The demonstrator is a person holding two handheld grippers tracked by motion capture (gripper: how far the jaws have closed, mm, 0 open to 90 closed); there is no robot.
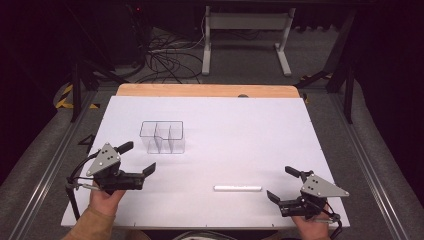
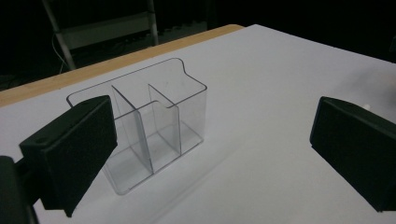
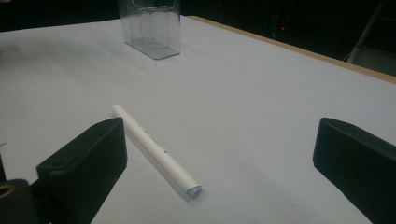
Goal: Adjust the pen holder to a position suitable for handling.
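Note:
A clear plastic organiser [image 1: 162, 136] with three compartments stands upright on the white table [image 1: 240, 130], left of centre. My left gripper [image 1: 137, 157] is open just in front of and left of it; in the left gripper view the organiser [image 2: 154, 121] sits beyond the left jaw. A white pen [image 1: 237, 188] lies flat near the front edge. My right gripper [image 1: 283, 183] is open a little to the right of the pen's end. In the right gripper view the pen [image 3: 156, 150] lies beside the left jaw, with the organiser [image 3: 152, 28] far off.
The table's wooden far edge [image 1: 207, 90] borders a floor with cables [image 1: 165, 57] and a white desk frame [image 1: 245, 35]. Metal rails [image 1: 47, 165] run along both sides of the table.

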